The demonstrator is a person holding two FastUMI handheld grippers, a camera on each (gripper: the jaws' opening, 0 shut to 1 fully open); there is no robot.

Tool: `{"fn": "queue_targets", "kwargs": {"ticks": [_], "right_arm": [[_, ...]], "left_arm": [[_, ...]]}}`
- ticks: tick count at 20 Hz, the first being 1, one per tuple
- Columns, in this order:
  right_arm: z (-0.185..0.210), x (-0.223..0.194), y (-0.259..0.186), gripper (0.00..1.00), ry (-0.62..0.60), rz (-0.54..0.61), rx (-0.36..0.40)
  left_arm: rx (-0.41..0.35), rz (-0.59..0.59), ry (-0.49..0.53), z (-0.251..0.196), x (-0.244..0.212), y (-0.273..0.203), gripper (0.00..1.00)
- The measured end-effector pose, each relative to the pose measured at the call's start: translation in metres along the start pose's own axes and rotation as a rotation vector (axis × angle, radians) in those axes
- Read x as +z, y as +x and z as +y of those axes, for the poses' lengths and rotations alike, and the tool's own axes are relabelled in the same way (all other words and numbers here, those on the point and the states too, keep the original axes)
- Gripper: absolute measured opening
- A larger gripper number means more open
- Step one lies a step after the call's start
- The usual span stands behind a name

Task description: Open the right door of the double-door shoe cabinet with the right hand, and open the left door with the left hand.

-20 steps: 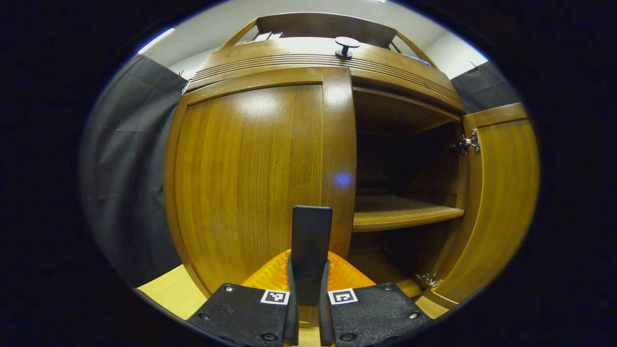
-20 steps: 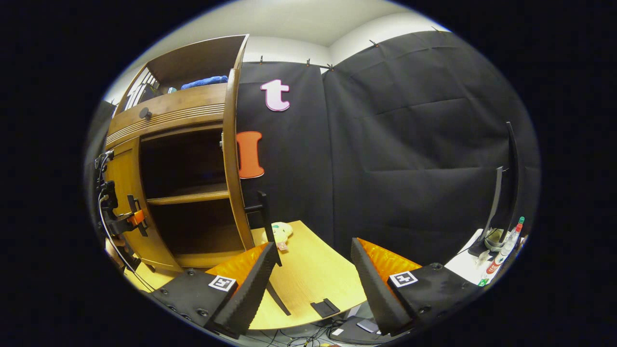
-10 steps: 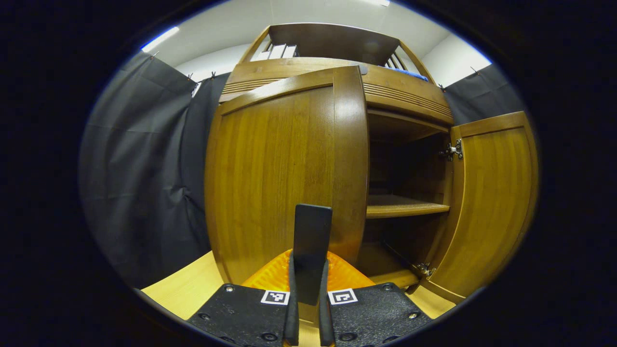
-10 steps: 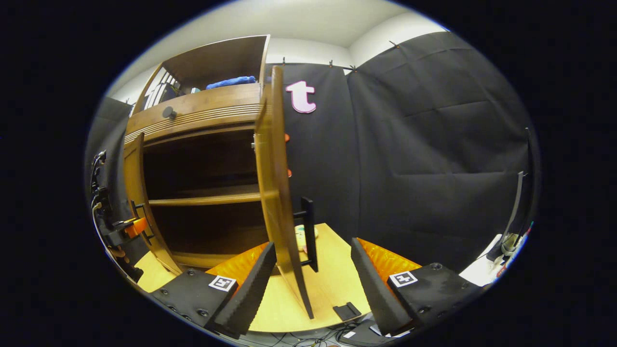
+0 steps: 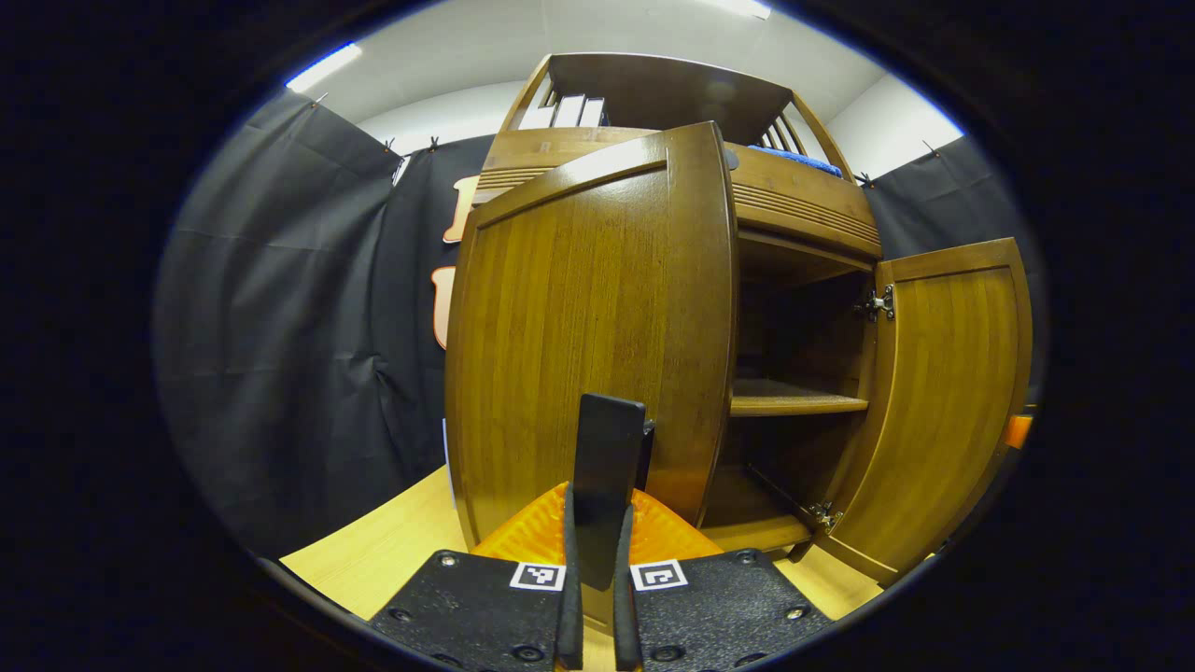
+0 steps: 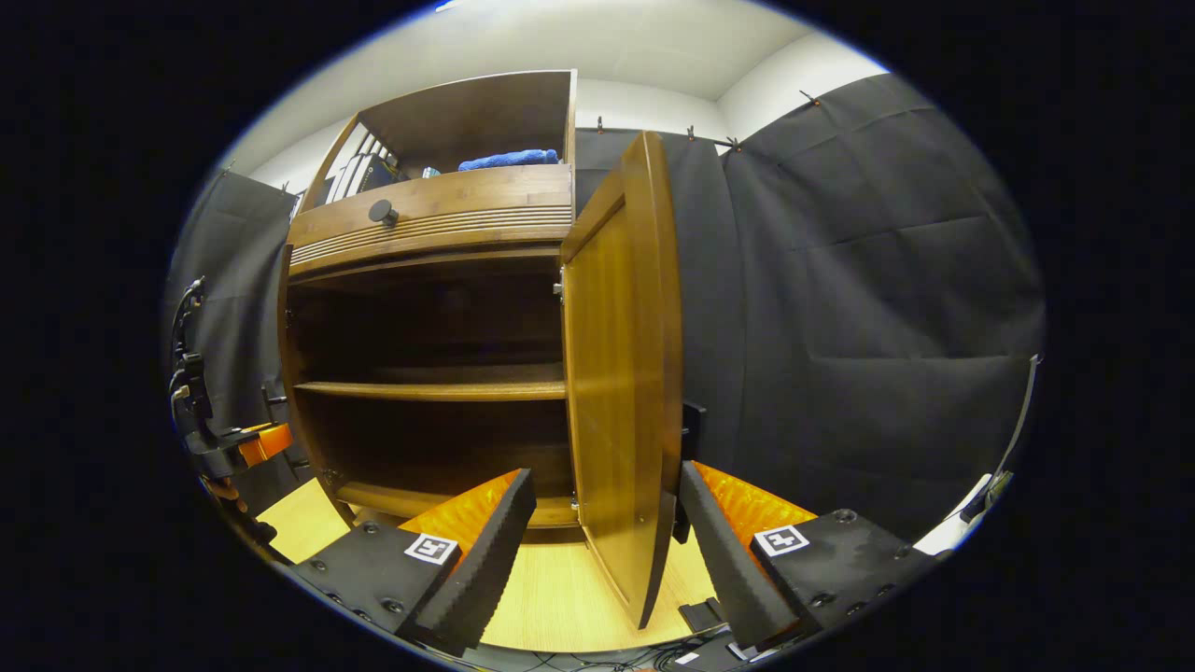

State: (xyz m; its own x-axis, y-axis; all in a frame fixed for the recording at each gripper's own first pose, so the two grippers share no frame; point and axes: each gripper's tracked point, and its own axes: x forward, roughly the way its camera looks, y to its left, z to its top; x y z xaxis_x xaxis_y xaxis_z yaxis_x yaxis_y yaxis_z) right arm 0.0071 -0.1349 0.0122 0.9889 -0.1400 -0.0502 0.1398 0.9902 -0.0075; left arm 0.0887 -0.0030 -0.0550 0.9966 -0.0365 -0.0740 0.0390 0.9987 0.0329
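The left gripper (image 5: 595,597) is clamped on the dark handle (image 5: 607,467) of the stiff, hinged left door (image 5: 597,336), probably smooth-swinging, while the right gripper (image 6: 607,532), jaws apart, straddles the open right door (image 6: 621,373) of the cabinet (image 6: 439,219) on the surface (image 6: 560,597).

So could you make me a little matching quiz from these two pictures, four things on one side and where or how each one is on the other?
Things:
1. left gripper
2. right gripper
3. blue cloth
4. round knob

States or places:
A. open, fingers either side of the right door's edge
B. on the drawer front above the doors
C. shut on the left door's handle
D. lying in the open compartment on top of the cabinet

Pairs: 1-C, 2-A, 3-D, 4-B
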Motion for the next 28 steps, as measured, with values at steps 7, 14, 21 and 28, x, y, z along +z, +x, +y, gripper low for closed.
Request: {"fn": "queue_targets", "kwargs": {"ticks": [7, 14, 21, 28], "right_arm": [[-0.002, 0.002, -0.003, 1.0, -0.008, -0.015, -0.03], [0.014, -0.008, -0.021, 1.0, -0.01, 0.003, -0.058], [0.059, -0.016, -0.029, 1.0, -0.006, 0.007, -0.063], [0.133, -0.014, -0.035, 0.94, -0.042, 0.005, -0.002]], "left_arm": [[0.036, -0.008, -0.009, 0.026, 0.003, -0.02, 0.1], [0.057, 0.0, -0.02, 0.055, 0.001, -0.04, 0.08], [0.046, 0.011, -0.018, 0.093, 0.003, -0.049, 0.05], [0.046, 0.011, -0.056, 0.135, 0.007, -0.051, 0.05]]}}
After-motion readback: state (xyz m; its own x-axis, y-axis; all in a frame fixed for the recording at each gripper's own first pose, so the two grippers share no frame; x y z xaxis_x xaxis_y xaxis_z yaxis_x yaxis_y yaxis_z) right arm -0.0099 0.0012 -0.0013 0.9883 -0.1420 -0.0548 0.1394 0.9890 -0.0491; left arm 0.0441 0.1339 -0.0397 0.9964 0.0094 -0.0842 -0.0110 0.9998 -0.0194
